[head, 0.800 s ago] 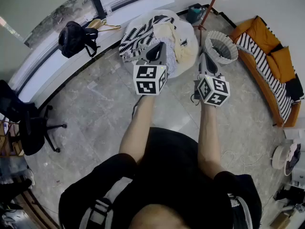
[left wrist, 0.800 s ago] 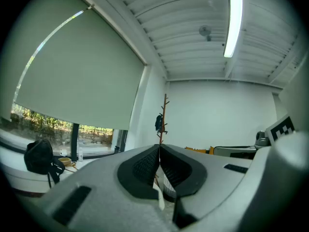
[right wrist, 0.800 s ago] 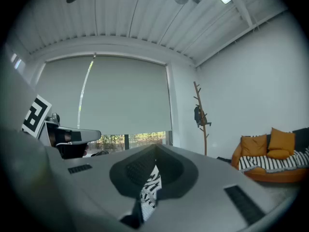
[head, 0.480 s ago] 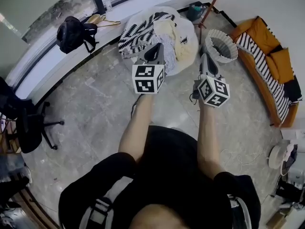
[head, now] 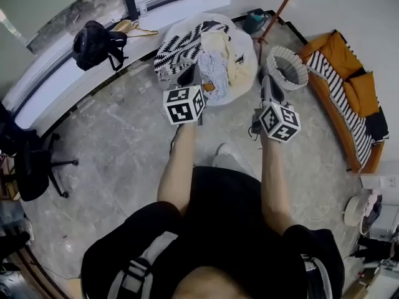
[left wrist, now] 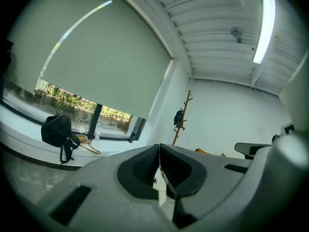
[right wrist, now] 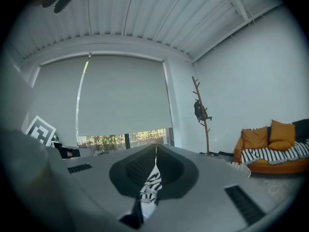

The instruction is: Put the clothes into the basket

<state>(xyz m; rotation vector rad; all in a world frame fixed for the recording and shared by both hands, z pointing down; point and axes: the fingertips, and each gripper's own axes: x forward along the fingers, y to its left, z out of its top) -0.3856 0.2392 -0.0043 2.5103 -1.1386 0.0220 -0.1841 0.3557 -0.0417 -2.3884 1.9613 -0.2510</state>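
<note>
A pile of clothes (head: 209, 52) lies on a round white cushion (head: 248, 37) on the floor: a black-and-white zigzag garment (head: 182, 43), a cream piece (head: 228, 50) and a pale patterned piece. A white ribbed basket (head: 300, 82) stands empty to its right, also low at the right of the right gripper view (right wrist: 240, 168). My left gripper (head: 190, 73) hovers at the pile's near edge, shut and empty (left wrist: 160, 148). My right gripper (head: 267, 80) hangs beside the basket's near-left rim, shut on nothing (right wrist: 156, 149). A strip of the zigzag garment shows below its jaws.
An orange sofa (head: 349, 98) with a striped throw runs along the right wall. A coat rack (head: 278, 8) stands behind the basket. A black backpack (head: 93, 41) and wooden hangers (head: 129, 27) rest on the window ledge. An office chair (head: 34, 167) stands at the left.
Both grippers have edged closer to the clothes pile, the left one drifting a little left. A shoe now shows on the floor below the grippers.
</note>
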